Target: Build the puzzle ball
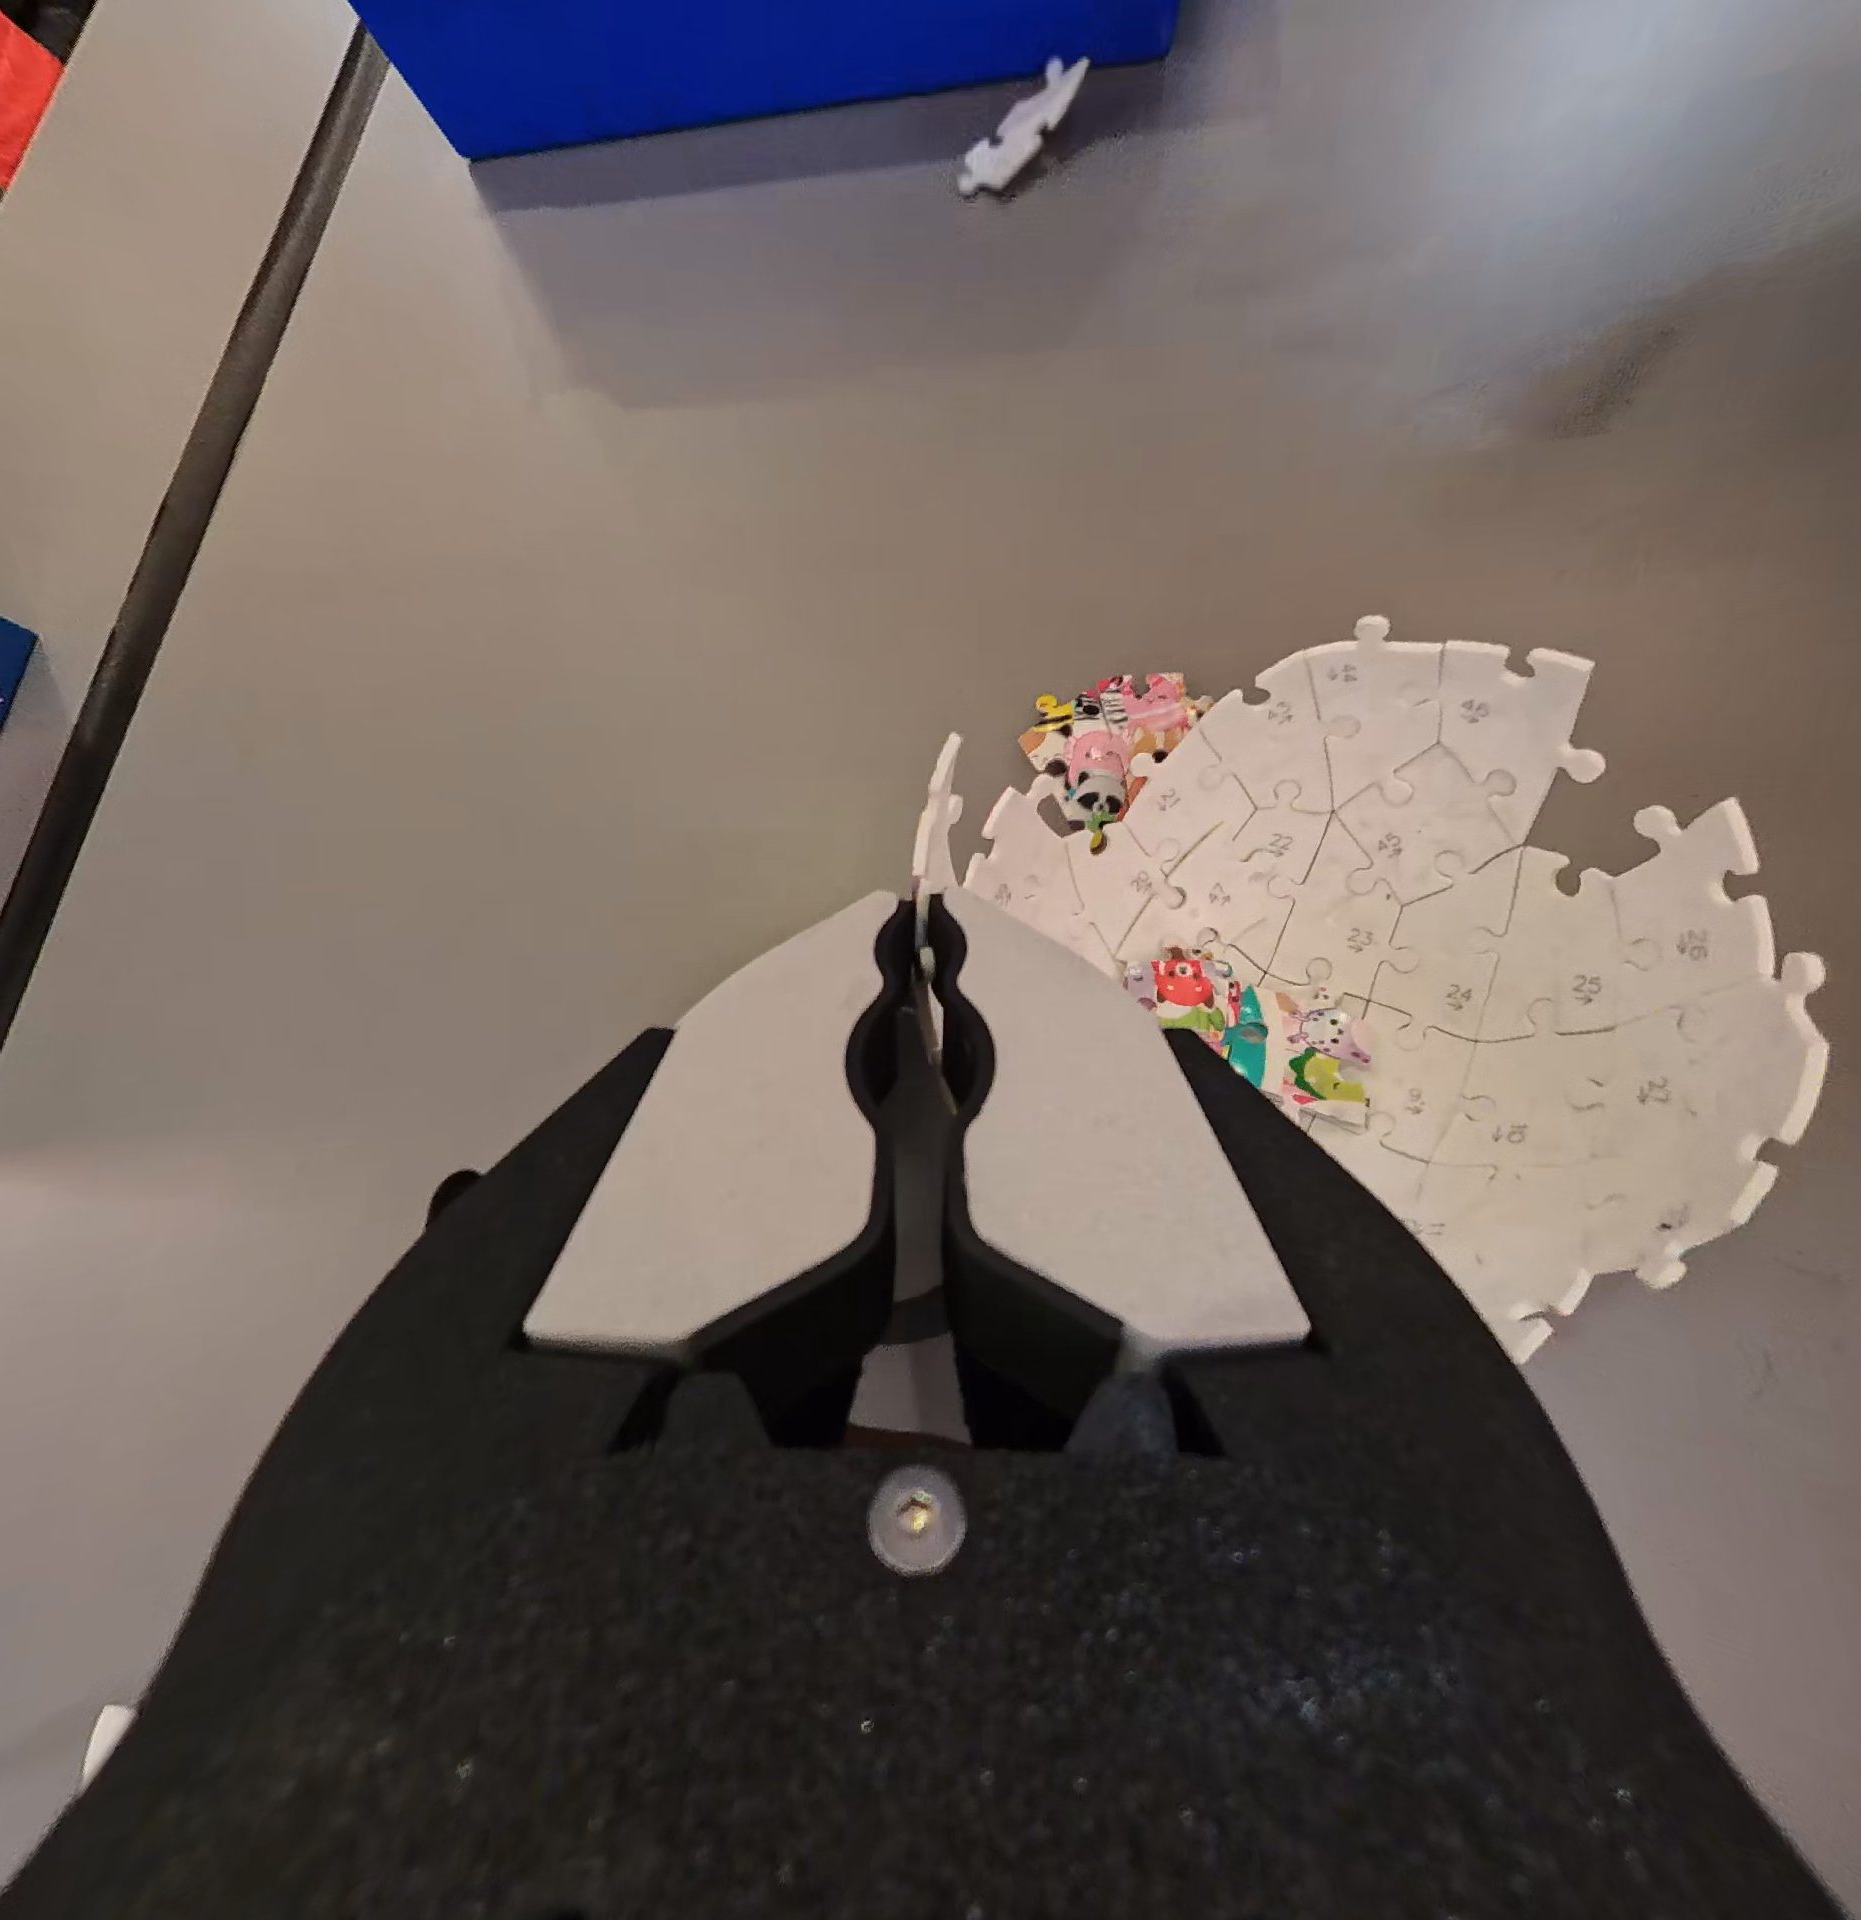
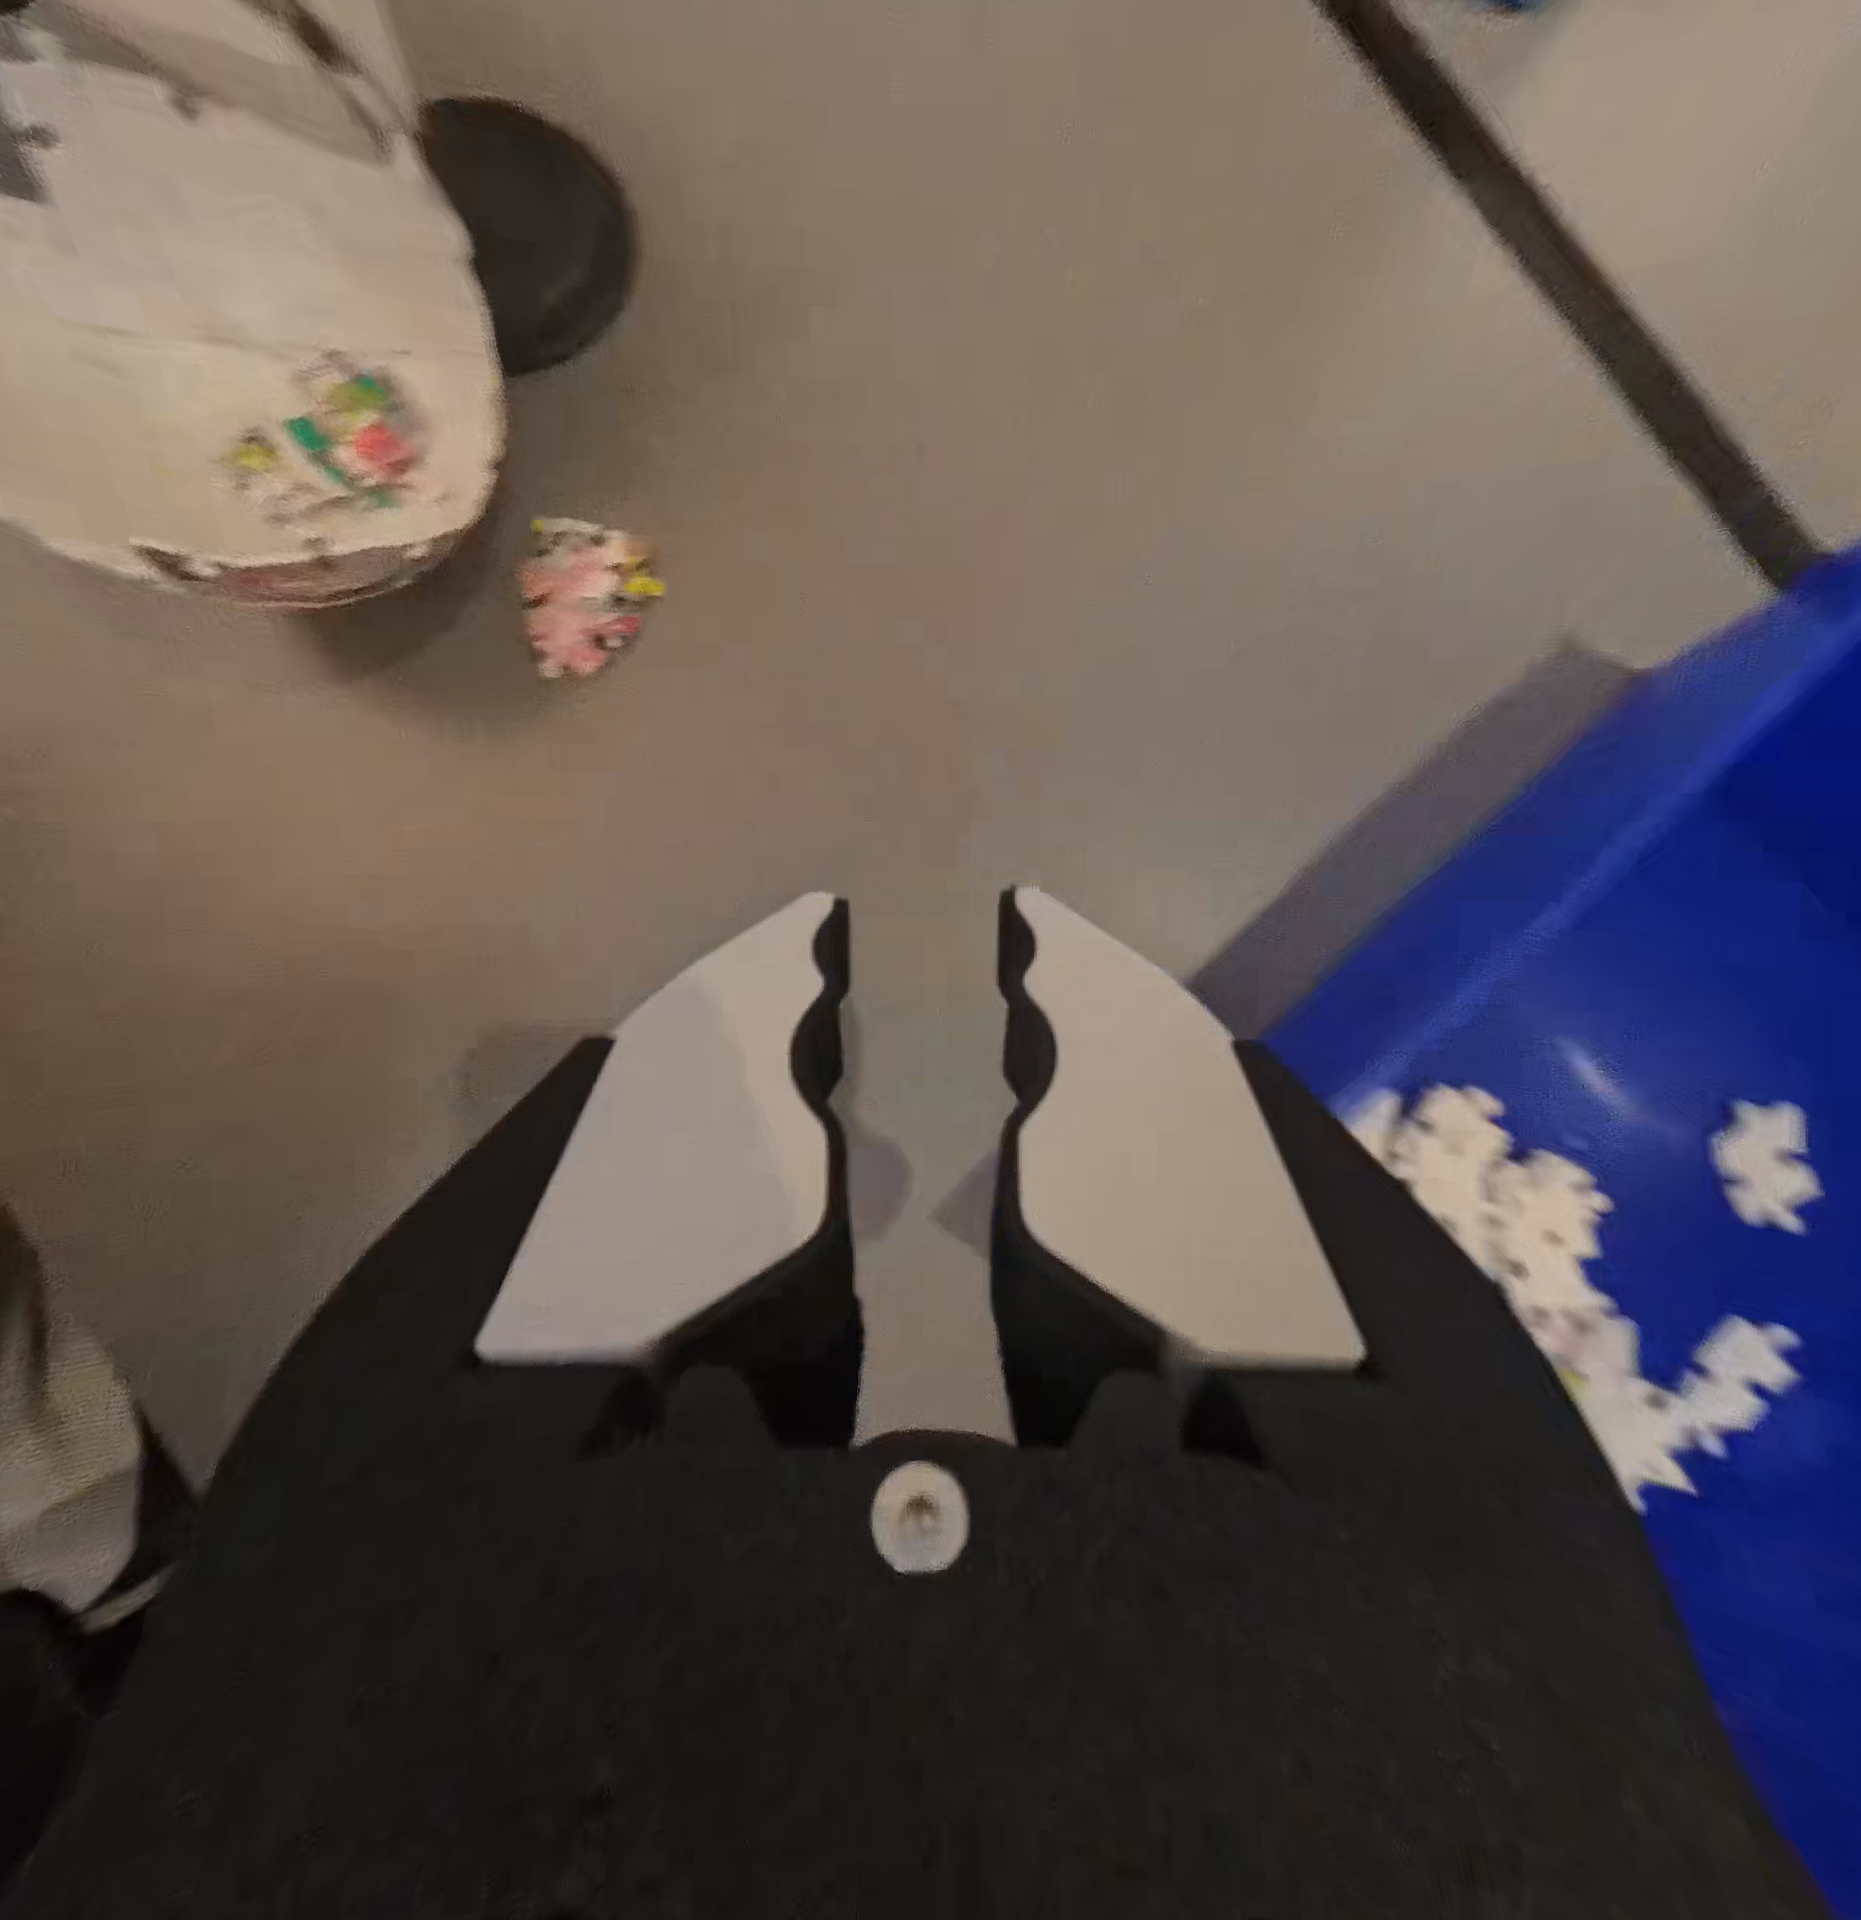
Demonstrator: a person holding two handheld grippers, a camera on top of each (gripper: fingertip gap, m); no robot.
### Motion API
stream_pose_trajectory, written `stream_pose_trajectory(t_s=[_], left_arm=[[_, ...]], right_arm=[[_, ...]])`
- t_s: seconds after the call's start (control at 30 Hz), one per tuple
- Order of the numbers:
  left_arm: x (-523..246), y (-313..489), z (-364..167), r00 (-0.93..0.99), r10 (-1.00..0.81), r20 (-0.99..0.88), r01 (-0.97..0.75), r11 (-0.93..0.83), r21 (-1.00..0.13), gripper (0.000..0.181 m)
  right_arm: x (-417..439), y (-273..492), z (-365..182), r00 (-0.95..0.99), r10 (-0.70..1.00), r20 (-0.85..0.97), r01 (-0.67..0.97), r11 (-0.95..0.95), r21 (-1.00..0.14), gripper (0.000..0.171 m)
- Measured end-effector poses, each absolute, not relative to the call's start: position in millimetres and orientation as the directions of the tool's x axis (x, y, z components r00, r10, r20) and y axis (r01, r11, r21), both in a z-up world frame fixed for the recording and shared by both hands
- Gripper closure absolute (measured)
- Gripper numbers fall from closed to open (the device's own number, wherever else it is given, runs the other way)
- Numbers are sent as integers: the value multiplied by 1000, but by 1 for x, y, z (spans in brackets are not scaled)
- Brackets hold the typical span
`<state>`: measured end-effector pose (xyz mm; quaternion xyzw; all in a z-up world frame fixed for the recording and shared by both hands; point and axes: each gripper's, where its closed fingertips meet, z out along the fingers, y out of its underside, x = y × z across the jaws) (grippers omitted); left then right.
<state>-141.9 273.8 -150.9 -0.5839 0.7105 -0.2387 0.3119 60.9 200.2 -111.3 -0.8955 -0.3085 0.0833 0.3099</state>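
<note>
A half-built puzzle ball (image 1: 1445, 987) lies as an open white bowl on the grey table, its numbered inner side up. A loose colourful piece (image 1: 1248, 1029) lies inside it, and another colourful piece (image 1: 1108, 743) lies on the table behind it. My left gripper (image 1: 924, 925) is shut on the bowl's rim at its left edge. In the right wrist view the bowl (image 2: 230, 343) is at the upper left, blurred, with the colourful piece (image 2: 588, 597) beside it. My right gripper (image 2: 924, 914) is open and empty above bare table.
A blue box (image 2: 1684, 1039) with several loose white pieces (image 2: 1508, 1226) stands at the right of my right gripper; it also shows at the top of the left wrist view (image 1: 760, 62). A single white piece (image 1: 1019, 130) lies near it. A dark round object (image 2: 536, 229) sits behind the bowl. Some 25 cm of space lies between my two pairs of fingers.
</note>
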Motion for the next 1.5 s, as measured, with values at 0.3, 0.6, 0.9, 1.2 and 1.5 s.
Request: stream_pose_trajectory(t_s=[0.3,0.6,0.9,1.2,1.5], left_arm=[[-155,268,-153,-133,-977,-164,-689,210,-693,179],[-182,281,-147,-67,-982,-176,-714,170,-679,179],[-170,266,-79,-38,-995,-94,-545,100,-832,155],[-174,241,-72,-5,-986,-169,-544,145,-826,161],[-205,223,-76,49,-980,-191,-546,134,-827,166]], right_arm=[[-80,204,-196,640,768,9,580,-476,-661,130],[-90,222,-220,622,777,102,686,-476,-550,145],[-72,207,-181,654,719,234,656,-387,-648,171],[-10,279,-209,824,559,95,498,-633,-594,97],[-17,310,-221,833,553,-1,445,-671,-592,132]])
